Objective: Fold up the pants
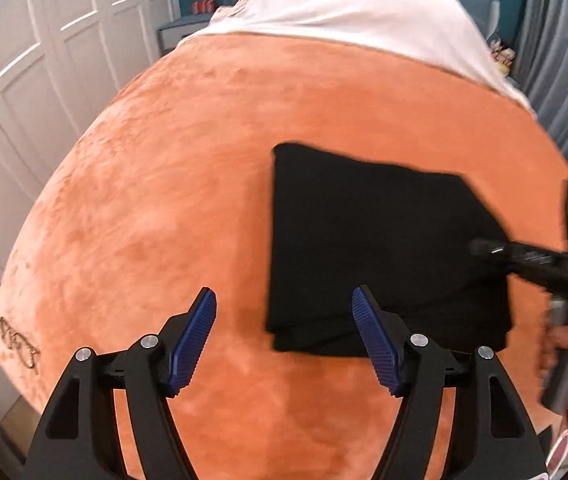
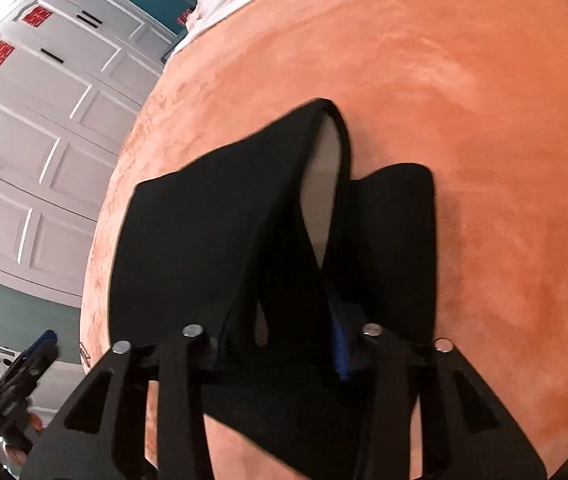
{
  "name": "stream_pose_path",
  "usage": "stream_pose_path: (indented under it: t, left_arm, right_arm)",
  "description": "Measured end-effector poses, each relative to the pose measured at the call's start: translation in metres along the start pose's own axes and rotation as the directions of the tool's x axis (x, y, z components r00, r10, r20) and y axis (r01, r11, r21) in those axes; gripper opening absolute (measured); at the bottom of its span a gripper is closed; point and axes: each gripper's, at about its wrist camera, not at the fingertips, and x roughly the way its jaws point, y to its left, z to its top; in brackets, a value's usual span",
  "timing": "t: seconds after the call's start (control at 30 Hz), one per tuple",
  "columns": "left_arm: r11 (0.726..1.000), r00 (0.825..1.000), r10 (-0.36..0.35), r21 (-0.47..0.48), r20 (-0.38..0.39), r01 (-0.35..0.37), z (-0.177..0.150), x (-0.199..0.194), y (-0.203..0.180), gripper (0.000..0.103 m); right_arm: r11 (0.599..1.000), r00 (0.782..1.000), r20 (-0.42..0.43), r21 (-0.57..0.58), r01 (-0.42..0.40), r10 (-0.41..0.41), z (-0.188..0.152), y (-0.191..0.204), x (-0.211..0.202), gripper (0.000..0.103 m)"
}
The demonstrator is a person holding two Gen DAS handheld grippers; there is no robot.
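Note:
The black pants (image 1: pixel 383 248) lie folded into a rough square on the orange bedspread (image 1: pixel 188 184), right of centre in the left wrist view. My left gripper (image 1: pixel 284 340) is open and empty, just above the bedspread at the pants' near left corner. My right gripper (image 1: pixel 523 256) reaches in from the right over the pants' right edge. In the right wrist view the pants (image 2: pixel 212 240) drape over and between the fingers; a fold stands open showing pale lining (image 2: pixel 323 184). The right gripper (image 2: pixel 284 344) is shut on the pants' edge, with one blue pad (image 2: pixel 339 344) showing.
A pair of glasses (image 1: pixel 18 344) lies on the bedspread near its left edge. White bedding (image 1: pixel 363 12) covers the far end of the bed. White wardrobe doors (image 1: pixel 44 60) stand to the left. The left gripper also shows in the right wrist view (image 2: pixel 24 368) at the lower left.

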Motion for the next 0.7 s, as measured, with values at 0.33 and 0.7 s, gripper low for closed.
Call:
stream_pose_path:
  t: [0.33, 0.7]
  left_arm:
    - [1.000, 0.998, 0.014, -0.022, -0.057, -0.015, -0.001, 0.032, 0.022, 0.068]
    - [1.000, 0.998, 0.010, -0.020, -0.056, -0.011, 0.007, 0.035, 0.013, 0.070]
  right_arm:
    - [0.986, 0.992, 0.071, 0.134, 0.097, -0.107, -0.063, -0.017, -0.042, 0.031]
    - [0.974, 0.956, 0.202, 0.111, 0.195, -0.214, -0.037, -0.006, -0.061, 0.080]
